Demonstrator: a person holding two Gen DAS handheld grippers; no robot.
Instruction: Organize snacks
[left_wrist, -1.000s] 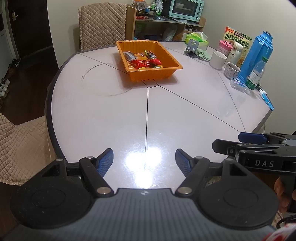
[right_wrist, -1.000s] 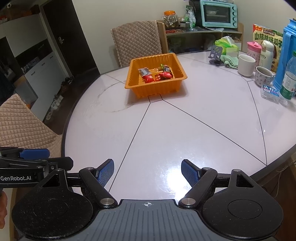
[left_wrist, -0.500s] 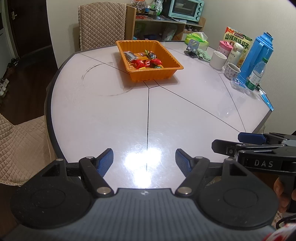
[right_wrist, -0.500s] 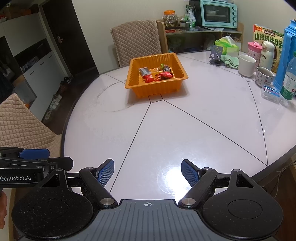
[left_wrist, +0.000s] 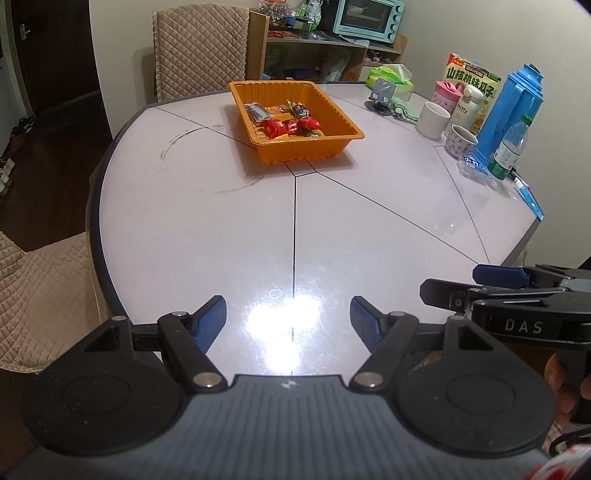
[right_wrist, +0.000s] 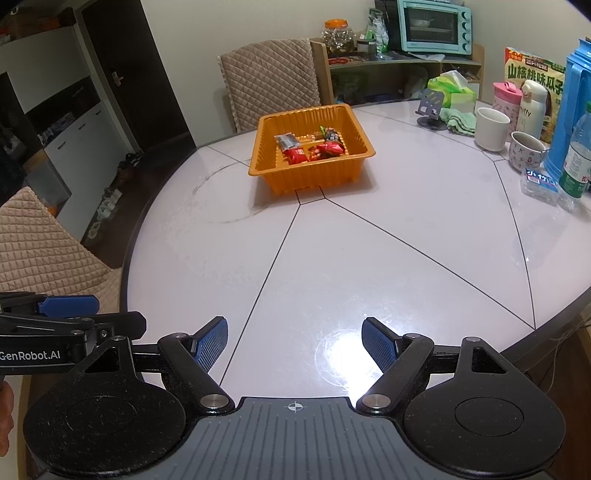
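Note:
An orange tray sits near the middle of the round white table. It holds several wrapped snacks, mostly red packets. My left gripper is open and empty, low over the near table edge, far from the tray. My right gripper is open and empty, beside it at the near edge. The right gripper shows at the right in the left wrist view; the left gripper shows at the left in the right wrist view.
At the table's right side stand a white mug, a patterned cup, a blue jug, a water bottle, a snack box and tissues. Quilted chairs stand at the back and left.
Both grippers have drifted slightly; the tray sits a little further right in both views. The jaws stay open.

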